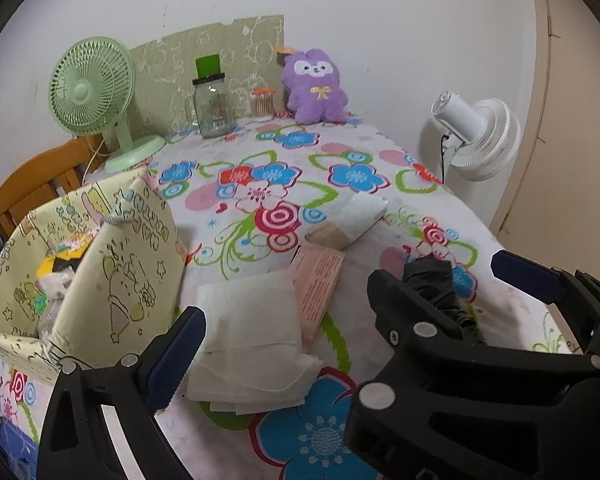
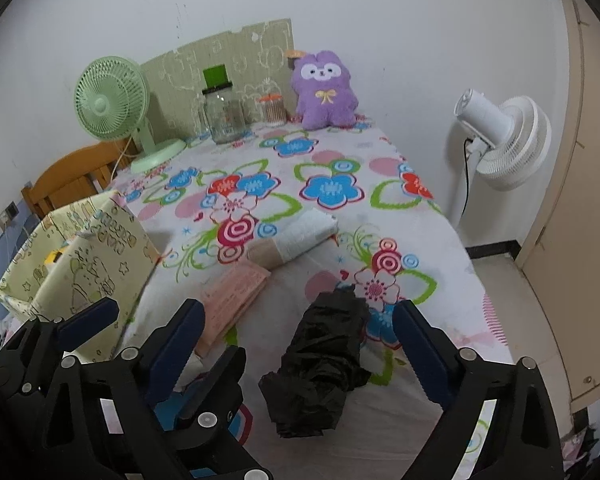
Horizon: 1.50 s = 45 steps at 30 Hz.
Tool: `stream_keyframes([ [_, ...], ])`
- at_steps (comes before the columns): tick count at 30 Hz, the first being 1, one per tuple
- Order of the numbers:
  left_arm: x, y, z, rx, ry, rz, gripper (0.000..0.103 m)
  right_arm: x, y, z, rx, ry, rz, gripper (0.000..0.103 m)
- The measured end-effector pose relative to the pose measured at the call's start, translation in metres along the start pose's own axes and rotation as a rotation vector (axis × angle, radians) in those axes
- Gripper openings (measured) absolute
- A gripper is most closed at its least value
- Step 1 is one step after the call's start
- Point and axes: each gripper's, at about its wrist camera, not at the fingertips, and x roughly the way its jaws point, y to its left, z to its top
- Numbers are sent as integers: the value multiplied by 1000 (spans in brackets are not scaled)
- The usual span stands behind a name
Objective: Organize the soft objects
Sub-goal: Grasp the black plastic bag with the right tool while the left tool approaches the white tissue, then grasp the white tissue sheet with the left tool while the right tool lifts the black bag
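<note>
On the floral tablecloth (image 1: pixel 340 148) lie a folded white tissue stack (image 1: pixel 252 332), a pink packet (image 1: pixel 318 280), a white and beige roll (image 1: pixel 348 220) and a crumpled black bag (image 2: pixel 324 364). A yellow cartoon-print fabric box (image 1: pixel 100 280) stands at the left with items inside. My left gripper (image 1: pixel 288 304) is open over the white tissue stack, not touching it. My right gripper (image 2: pixel 296 332) is open with the black bag between its fingers. The right gripper also shows in the left wrist view (image 1: pixel 440 280), and the left gripper shows in the right wrist view (image 2: pixel 96 316).
At the back stand a green desk fan (image 1: pixel 96 96), a glass jar (image 1: pixel 212 108), a cotton swab tub (image 1: pixel 262 106) and a purple plush (image 1: pixel 314 88). A white floor fan (image 2: pixel 500 136) stands right of the table. A wooden chair (image 1: pixel 36 188) is at the left.
</note>
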Motion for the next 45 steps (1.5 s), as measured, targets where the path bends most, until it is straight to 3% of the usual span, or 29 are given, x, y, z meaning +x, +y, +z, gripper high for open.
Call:
stream_keyframes([
  [8,18,4,-5,-8,52,18,100,17,0,-8,4,55,3,83],
  [24,32,1,-11,14,100,37,99,36,-4,-15,11,115,5,44],
  [35,22,8,-5,-20,59,33,93,30,3,-6,-4,91,16,40],
  [45,16,16,-2,-78,63,100,87,23,10,2,-29,72,11,40],
])
